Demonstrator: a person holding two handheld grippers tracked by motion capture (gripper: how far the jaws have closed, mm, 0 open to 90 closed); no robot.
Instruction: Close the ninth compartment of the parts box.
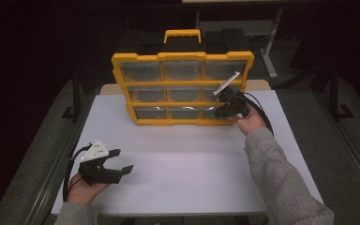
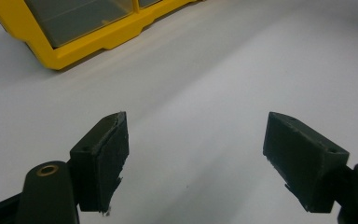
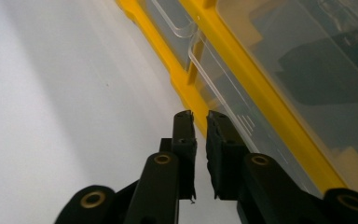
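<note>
The left gripper (image 1: 122, 161) rests wide open and empty on the white desk (image 1: 183, 159), near left. The yellow plastic organiser with clear drawers (image 1: 183, 89) stands at the far centre. The right gripper (image 3: 199, 117), jaws barely parted and holding nothing, sits at the bottom-right drawer (image 3: 223, 84); I'd align it squarely with the drawer's clear lip before pinching.

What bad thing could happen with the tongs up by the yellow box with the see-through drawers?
1. The right tongs show only a narrow gap, nothing between them, close to the bottom right clear plastic drawer; they might slip off its thin lip.
2. The yellow plastic organiser box stands upright on the white table; a hard pull might tip it forward.
3. The left tongs rest open, far away, so nothing steadies it.
</note>
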